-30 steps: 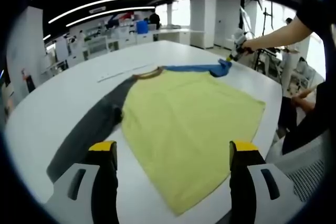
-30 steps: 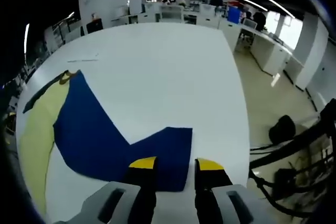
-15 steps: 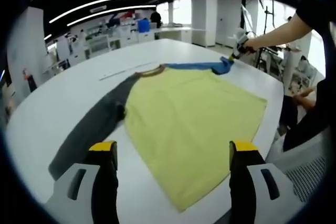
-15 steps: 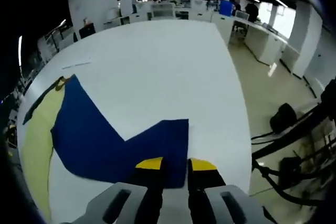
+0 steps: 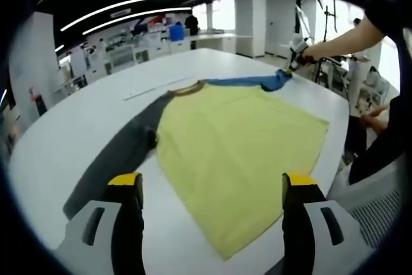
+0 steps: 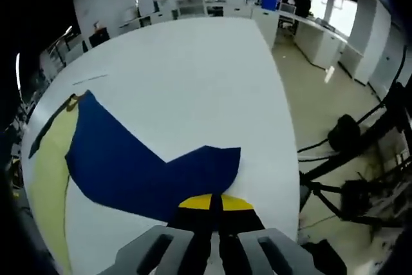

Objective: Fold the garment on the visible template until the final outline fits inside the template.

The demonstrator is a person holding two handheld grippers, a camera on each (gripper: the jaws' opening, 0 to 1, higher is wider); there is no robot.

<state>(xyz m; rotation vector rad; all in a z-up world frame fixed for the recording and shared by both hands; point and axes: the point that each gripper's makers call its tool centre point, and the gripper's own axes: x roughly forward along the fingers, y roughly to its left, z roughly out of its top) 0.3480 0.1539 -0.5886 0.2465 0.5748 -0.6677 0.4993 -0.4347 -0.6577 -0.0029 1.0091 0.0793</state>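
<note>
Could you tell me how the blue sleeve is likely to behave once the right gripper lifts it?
The blue sleeve lies flat and thin, so it will probably drape limply. Pinched at its cuff by the right gripper, it looks light and may drag the yellow body.

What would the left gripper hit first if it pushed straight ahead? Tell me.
Most likely the yellow body of the shirt, lying flat on the white table just ahead of the open left gripper. The grey sleeve lies off to one side. Depth is uncertain.

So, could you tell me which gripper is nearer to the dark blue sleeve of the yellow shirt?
Right. The right gripper is shut on the dark blue sleeve's cuff. The left gripper hangs open across the yellow shirt body, near the hem.
</note>
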